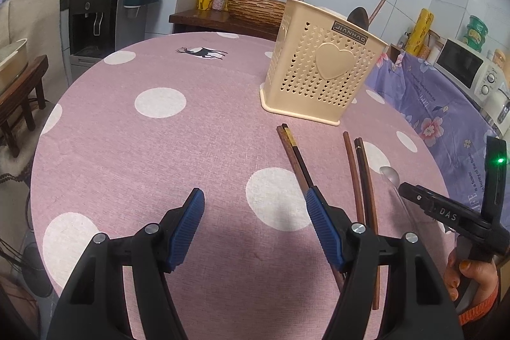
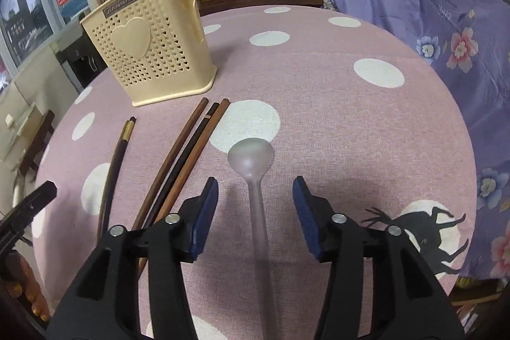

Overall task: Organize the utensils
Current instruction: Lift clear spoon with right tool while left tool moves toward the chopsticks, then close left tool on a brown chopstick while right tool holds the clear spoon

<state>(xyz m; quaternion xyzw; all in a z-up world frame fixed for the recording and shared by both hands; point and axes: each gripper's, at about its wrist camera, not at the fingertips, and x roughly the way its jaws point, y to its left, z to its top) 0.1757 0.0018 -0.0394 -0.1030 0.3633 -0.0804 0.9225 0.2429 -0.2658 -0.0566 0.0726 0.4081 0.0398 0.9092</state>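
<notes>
A cream perforated utensil holder with a heart stands on the pink dotted tablecloth, also in the right wrist view. Several dark wooden chopsticks lie in front of it, seen in the right wrist view too. A translucent spoon lies between my right gripper's open fingers; its bowl shows in the left wrist view. My right gripper is open around the spoon handle. My left gripper is open and empty, left of the chopsticks, with one pair running under its right finger.
The round table is edged by a purple floral cloth on the right. A water dispenser and a wooden stool stand at left. A shelf with a basket is behind the table.
</notes>
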